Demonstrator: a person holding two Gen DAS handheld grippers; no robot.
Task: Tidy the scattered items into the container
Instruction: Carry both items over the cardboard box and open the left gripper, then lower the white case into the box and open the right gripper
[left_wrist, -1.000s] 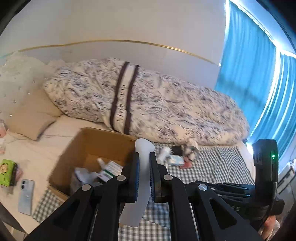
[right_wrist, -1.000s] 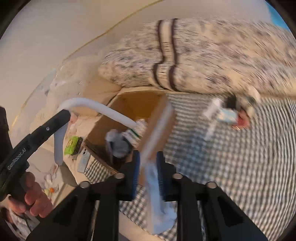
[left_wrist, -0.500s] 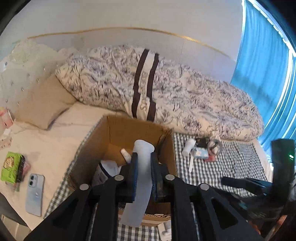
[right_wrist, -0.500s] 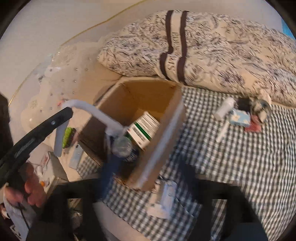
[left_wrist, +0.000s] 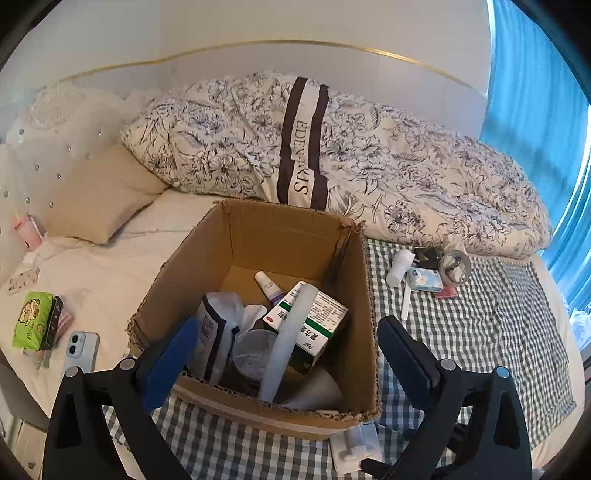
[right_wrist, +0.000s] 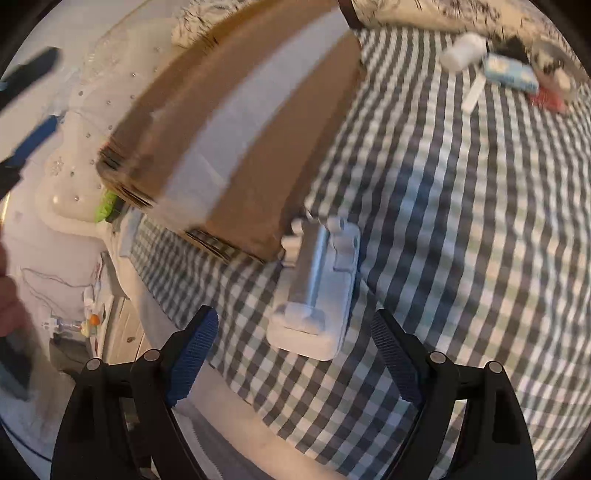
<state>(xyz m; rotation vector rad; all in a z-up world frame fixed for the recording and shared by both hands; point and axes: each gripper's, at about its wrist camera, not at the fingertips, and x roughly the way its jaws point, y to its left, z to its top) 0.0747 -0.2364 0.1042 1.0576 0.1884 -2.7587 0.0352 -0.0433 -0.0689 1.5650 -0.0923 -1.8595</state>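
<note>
Your left tongs (left_wrist: 284, 354) are spread wide and hold nothing, hovering over the near rim of the cardboard box (left_wrist: 207, 258). Your right tongs (right_wrist: 291, 347) are also spread wide and empty, low over the checked cloth (right_wrist: 443, 221), with the white packaged item (right_wrist: 317, 291) lying flat between and just beyond the fingertips, touching neither.

Taking the box as your landmark: its top is open, with ragged corrugated edges, and the tall walls leave a clear drop into the middle. The white packaged item sits just outside its near right corner, close against the wall, so there is little room on that side and open cloth on the other. To the right of the box the cloth is free until a small cluster near the far right corner, by the floral duvet (left_wrist: 406, 158): a white bottle (left_wrist: 400, 266), a pale blue packet (left_wrist: 424, 278), a thin white stick (left_wrist: 405, 299) and a roll of tape (left_wrist: 456, 267). To the left of the box, on the bare sheet, lie a phone (left_wrist: 81, 349) and a green packet (left_wrist: 31, 319).

Inside the box a long pale flat piece (left_wrist: 288, 339) leans across a green-and-white medicine carton (left_wrist: 314, 321), beside a small tube (left_wrist: 269, 286), a crumpled bag (left_wrist: 218, 332) and a clear round lid (left_wrist: 255, 354). The right wrist view is motion-blurred, so finer detail of the package is unclear.
</note>
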